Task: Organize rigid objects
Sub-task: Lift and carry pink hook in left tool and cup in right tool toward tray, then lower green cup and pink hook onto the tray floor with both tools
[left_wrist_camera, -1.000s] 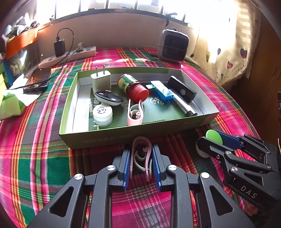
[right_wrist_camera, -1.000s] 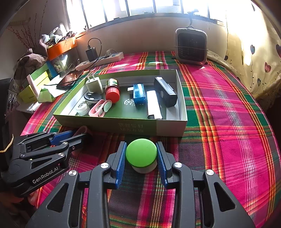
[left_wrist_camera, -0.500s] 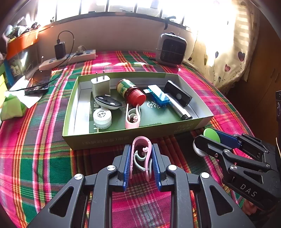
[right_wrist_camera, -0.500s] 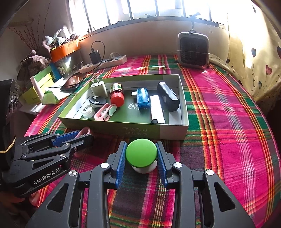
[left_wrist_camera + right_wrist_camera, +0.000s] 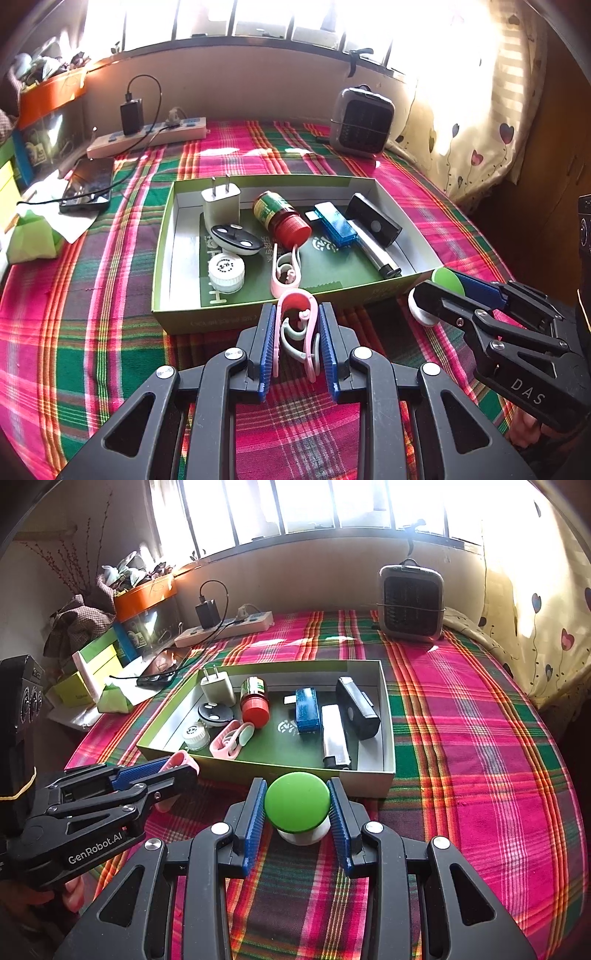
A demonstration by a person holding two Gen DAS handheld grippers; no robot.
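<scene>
1. Left gripper [image 5: 297, 341]: pads pinch the pink clip [image 5: 297, 321] by its two long sides, loop end pointing toward the box [image 5: 221, 321]. Grip looks square; don't squeeze harder, since the clip is springy and could twist out.
2. Right gripper [image 5: 297, 812]: pads clamp the green-capped jar [image 5: 297, 805] across its cap, white base hanging below. Both loads appear lifted just short of the box's near wall.
3. Step in hand, as I read it: carry each item over the near wall and set it inside. Clear the rim first, or the jar base catches the cardboard edge.
4. Free floor is scarce. For the clip, aim beside the second pink clip [image 5: 284, 273] already lying inside; watch the white round case [image 5: 226, 271] to its left.
5. For the jar, the bare green patch between the red-capped bottle [image 5: 254, 701] and the silver lighter [image 5: 334, 734] looks best.
6. Go one hand at a time; the grippers sit close and could collide.
7. Lower until the item rests, then release.
</scene>
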